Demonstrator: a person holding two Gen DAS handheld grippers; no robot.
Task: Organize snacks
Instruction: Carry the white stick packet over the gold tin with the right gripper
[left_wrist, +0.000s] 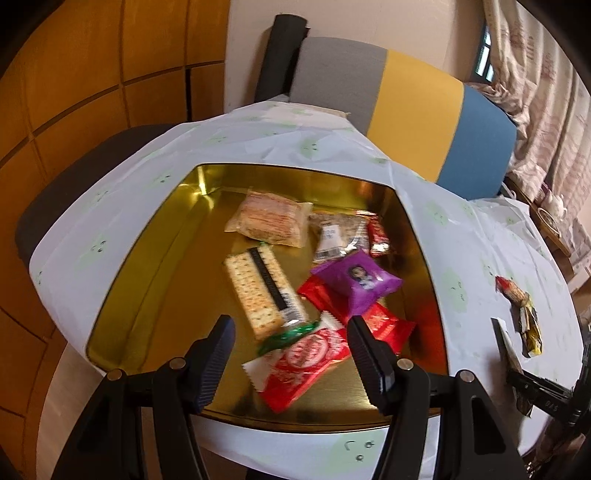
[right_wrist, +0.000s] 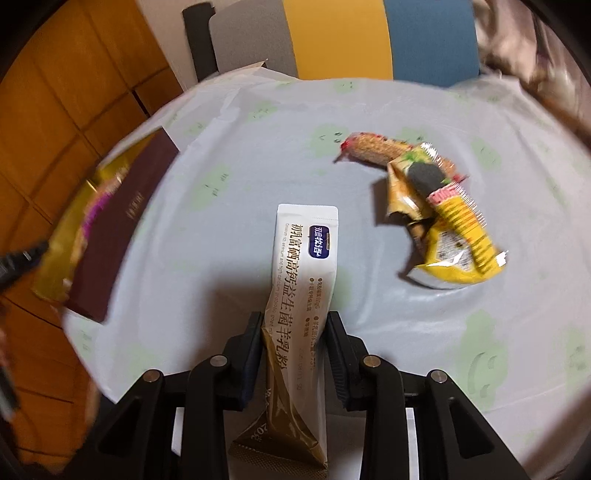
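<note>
1. My right gripper (right_wrist: 293, 325) pinches a long white and gold sachet (right_wrist: 295, 295), both pads pressed on its sides about midway along its length.
2. The sachet's long axis runs straight away from me: its white sealed end points to the far side, above the pale tablecloth (right_wrist: 258, 155), and its gold end comes back between my fingers toward the camera, where the bottom edge of the right wrist view cuts it off.
3. My left gripper (left_wrist: 290, 332) stands spread with nothing between the pads, hovering over the near end of the gold tin (left_wrist: 147, 258).
4. Just beyond those pads lie a red and white wafer wrapper (left_wrist: 299, 362), a second red packet (left_wrist: 384, 325), a purple packet (left_wrist: 356, 282) and a cracker sleeve (left_wrist: 264, 291) whose long axis slants from far left to near right.
5. Farther in the tin sit a yellowish biscuit pack (left_wrist: 271, 219) and a clear bag of what may be seeds (left_wrist: 338, 232); blur makes that one hard to read.
6. Right of the tin, on the cloth, a small pile of wrappers (right_wrist: 436, 210) lies well apart from my right gripper; a dark pad covers part of it.
7. At the left of the right wrist view a maroon lid (right_wrist: 118, 229) leans by the tin, smeared by motion.
8. A grey, yellow and blue chair back (left_wrist: 406, 107) stands beyond the table.
</note>
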